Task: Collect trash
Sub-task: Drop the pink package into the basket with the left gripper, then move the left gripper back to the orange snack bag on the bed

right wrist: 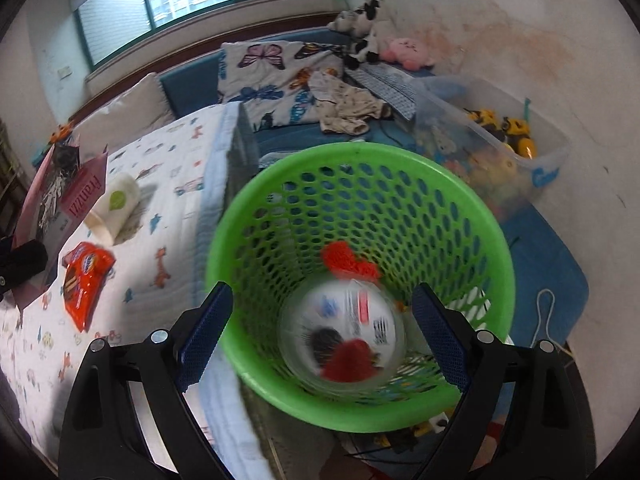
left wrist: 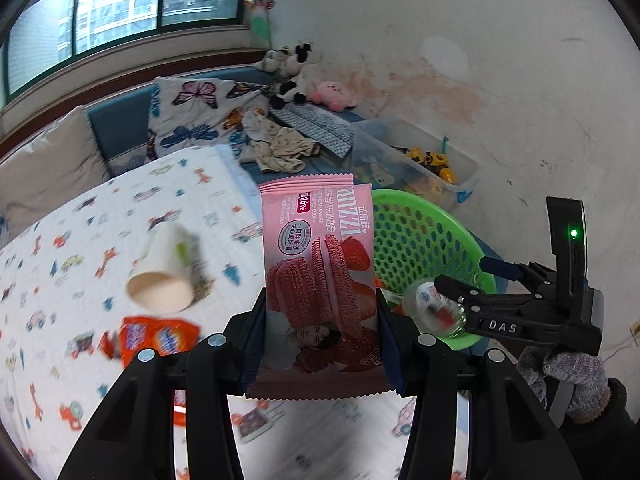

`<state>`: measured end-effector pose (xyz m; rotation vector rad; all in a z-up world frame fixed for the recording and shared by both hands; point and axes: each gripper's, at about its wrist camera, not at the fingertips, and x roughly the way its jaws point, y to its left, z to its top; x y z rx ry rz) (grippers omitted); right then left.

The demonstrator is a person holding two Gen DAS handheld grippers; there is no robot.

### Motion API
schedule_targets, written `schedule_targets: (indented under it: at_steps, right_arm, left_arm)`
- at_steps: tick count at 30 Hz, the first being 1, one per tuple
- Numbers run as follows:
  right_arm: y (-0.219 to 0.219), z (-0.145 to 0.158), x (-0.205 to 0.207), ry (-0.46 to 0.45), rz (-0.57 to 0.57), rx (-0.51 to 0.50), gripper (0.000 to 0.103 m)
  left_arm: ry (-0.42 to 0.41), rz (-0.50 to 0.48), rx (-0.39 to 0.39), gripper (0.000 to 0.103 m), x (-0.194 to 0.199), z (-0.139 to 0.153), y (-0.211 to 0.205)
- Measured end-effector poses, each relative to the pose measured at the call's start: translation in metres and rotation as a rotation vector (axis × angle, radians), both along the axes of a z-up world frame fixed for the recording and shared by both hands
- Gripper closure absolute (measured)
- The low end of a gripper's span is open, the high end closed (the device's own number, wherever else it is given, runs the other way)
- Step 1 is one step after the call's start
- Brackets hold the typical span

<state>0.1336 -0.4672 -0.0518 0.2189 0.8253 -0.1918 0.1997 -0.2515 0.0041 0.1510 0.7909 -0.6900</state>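
- Left gripper [left wrist: 322,340] is clamped on a pink cookie wrapper [left wrist: 320,276], which stands upright between the blue pads above the patterned bedsheet [left wrist: 60,280].
- Right gripper [right wrist: 320,340] has its jaws spread wide over the green basket [right wrist: 496,240]; a blurred clear container [right wrist: 344,332] sits between the pads in that view, with no pad visibly touching it. It looks released or falling, though I cannot tell for sure.
- From the left wrist view, the basket lies at about two o'clock of the wrapper, near but not under it.
- To do the step well, I'd carry the wrapper fully over the rim before letting go, since a light, flat pack could drift and land outside.
- Left on the sheet: a tipped paper cup [left wrist: 166,272] at nine o'clock of the wrapper, and an orange snack packet [left wrist: 156,336] at eight.
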Motion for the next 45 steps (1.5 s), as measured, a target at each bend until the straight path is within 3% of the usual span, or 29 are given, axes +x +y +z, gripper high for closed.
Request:
schedule_targets:
  at_steps: [24, 28, 32, 45]
  right_arm:
    - [-0.046, 0.009, -0.048, -0.045, -0.090, 0.016, 0.009]
    - [-0.048, 0.010, -0.051, -0.050, -0.092, 0.024, 0.010]
    - [-0.047, 0.010, -0.051, -0.052, -0.090, 0.027, 0.009]
    - [-0.026, 0.014, -0.054, -0.068, -0.058, 0.037, 0.009]
  left_arm:
    - [0.064, -0.125, 0.051, 0.055, 0.008, -0.029, -0.105]
    - [0.071, -0.129, 0.047, 0.050, 0.008, -0.033, -0.107]
    - [0.076, -0.135, 0.033, 0.038, 0.008, -0.033, -0.106]
    - [0.034, -0.082, 0.026, 0.034, -0.006, -0.025, -0.060]
